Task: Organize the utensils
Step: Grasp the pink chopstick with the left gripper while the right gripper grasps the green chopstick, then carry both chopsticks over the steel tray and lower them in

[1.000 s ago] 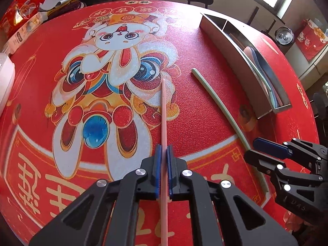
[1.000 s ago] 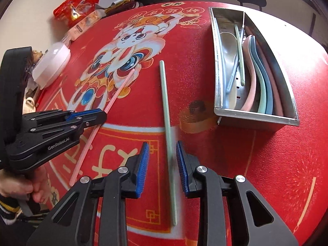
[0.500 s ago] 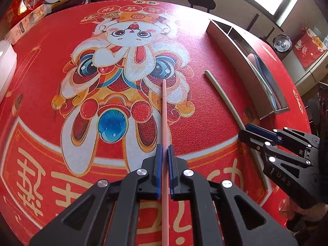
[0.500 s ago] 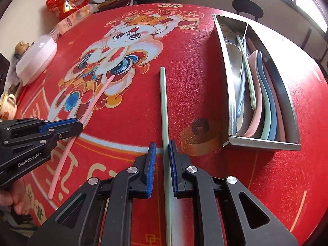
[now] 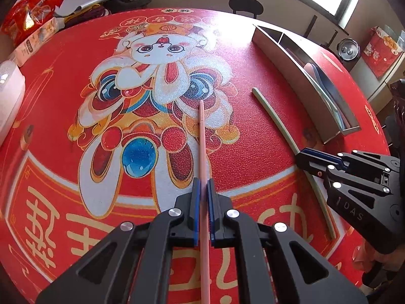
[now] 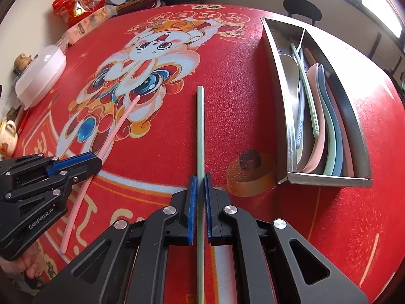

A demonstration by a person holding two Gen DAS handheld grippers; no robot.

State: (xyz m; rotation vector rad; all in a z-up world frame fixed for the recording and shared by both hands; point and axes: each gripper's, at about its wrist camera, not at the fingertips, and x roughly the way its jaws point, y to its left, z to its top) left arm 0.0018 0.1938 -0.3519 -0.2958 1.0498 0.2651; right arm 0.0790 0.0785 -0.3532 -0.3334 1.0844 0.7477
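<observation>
Chopsticks lie on the red printed tablecloth (image 6: 253,106): the pink chopstick (image 5: 202,136) remains pinched in the left gripper (image 5: 203,202). The right gripper (image 6: 200,197), spread a second ago, has just closed on the green chopstick (image 6: 200,126), left of the steel utensil tray (image 6: 326,177).

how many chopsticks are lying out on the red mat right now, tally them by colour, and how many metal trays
Pink chopstick: 1, in the left gripper
Green chopstick: 1, in the right gripper
Metal utensil tray: 1
Total: 3
</observation>
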